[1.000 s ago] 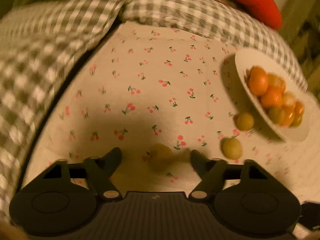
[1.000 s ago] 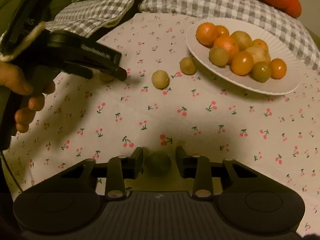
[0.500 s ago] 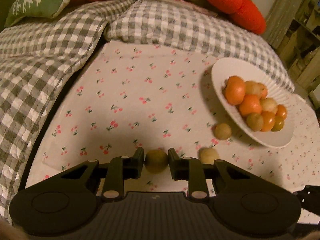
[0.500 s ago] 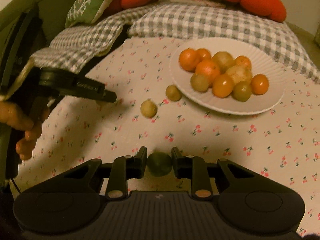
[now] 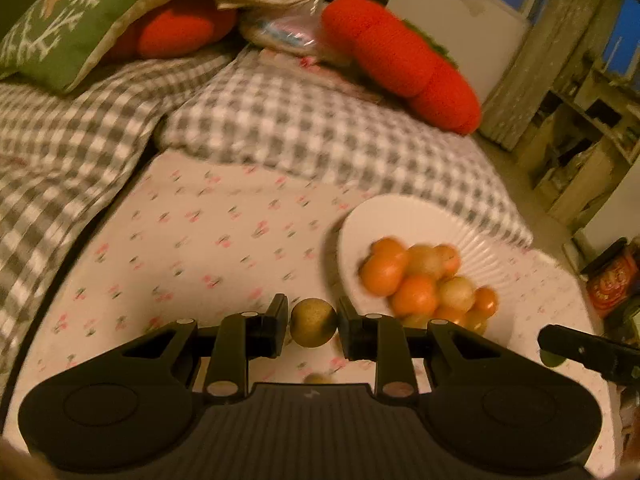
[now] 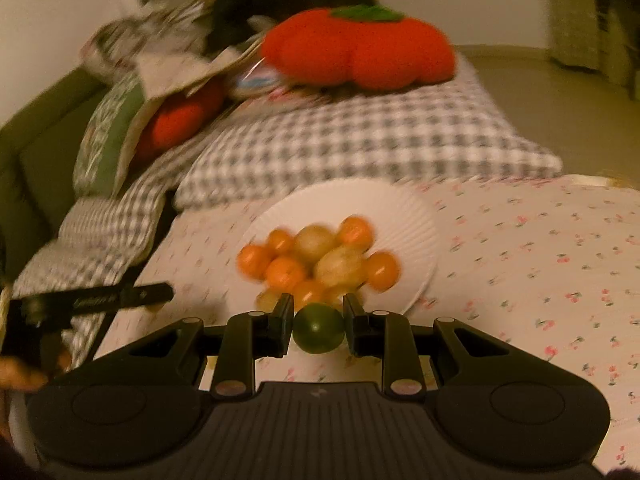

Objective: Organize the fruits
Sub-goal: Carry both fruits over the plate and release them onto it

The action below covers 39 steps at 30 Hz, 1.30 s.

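Observation:
My left gripper is shut on a yellow-green fruit and holds it above the cherry-print cloth, left of the white plate. The plate holds several orange and yellow fruits. One small fruit lies on the cloth below the left gripper. My right gripper is shut on a dark green fruit, held just before the near edge of the plate. The left gripper's finger shows at the left of the right wrist view.
Grey checked pillows lie behind the cloth. Red pumpkin-shaped cushions and a green pillow sit further back. A wooden shelf unit stands at the right. The right gripper's finger reaches in at the right edge.
The left gripper closed on the yellow-green fruit and lifted it toward the plate. The right gripper lifted its green fruit and moved up to the plate's near edge.

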Tool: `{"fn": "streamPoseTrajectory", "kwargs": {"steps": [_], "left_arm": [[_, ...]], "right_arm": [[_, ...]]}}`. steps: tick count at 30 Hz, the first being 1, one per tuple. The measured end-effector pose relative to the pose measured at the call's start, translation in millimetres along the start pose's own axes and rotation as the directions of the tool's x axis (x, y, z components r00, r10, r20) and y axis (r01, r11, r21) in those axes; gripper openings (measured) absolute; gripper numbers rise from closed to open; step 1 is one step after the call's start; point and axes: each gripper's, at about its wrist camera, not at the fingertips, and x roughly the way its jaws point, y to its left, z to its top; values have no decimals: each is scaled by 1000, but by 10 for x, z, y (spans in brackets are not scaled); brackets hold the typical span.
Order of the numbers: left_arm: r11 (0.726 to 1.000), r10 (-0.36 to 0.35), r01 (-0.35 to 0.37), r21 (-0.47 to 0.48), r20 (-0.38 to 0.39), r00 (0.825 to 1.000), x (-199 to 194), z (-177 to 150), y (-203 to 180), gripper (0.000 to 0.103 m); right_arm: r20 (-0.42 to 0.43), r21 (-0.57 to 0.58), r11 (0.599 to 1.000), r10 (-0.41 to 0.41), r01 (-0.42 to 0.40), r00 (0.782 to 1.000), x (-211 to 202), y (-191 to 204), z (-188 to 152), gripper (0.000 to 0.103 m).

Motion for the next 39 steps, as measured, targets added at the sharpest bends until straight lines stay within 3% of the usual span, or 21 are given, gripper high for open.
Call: {"fn": "streamPoseTrajectory", "kwargs": {"steps": [12, 24, 31, 39], "left_arm": [[997, -68, 71, -30, 84, 994, 274, 325, -237, 13], [996, -88, 88, 10, 71, 994, 789, 404, -394, 13], [994, -105, 106, -10, 71, 992, 904, 444, -449, 13], [994, -114, 113, 15, 62, 992, 1015, 449, -548, 14]], "right_arm": [[9, 88, 994, -72, 71, 997, 209, -390, 160, 24], [23, 50, 996, -77, 76, 997, 477, -456, 292, 24], [27, 85, 995, -57, 55, 998, 599, -553, 306, 24], [38, 30, 999, -44, 43, 998, 686, -469, 290, 24]]}}
